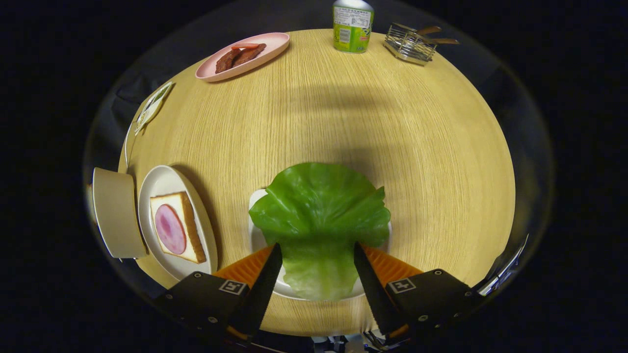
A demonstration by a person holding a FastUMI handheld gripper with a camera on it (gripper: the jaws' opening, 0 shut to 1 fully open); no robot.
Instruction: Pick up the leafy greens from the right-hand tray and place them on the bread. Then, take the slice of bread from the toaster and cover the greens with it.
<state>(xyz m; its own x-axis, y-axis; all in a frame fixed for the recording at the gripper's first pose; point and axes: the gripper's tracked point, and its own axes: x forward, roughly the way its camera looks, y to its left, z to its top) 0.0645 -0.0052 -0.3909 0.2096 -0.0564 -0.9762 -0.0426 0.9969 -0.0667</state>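
Observation:
A big green lettuce leaf lies on a white tray just ahead of me. Its pale stem end reaches back between my fingers. My gripper is open, one finger on each side of that stem end, close to its edges but not pressing on it. To the left, a slice of bread topped with a round pink slice of ham rests on a white plate. A beige box-shaped thing, perhaps the toaster, stands just left of that plate; I cannot make out any bread in it.
Across the round wooden table, a pink oval plate carries dark meat strips. A green can and a wire rack with utensils stand at the far edge. A flat packet lies at the left rim.

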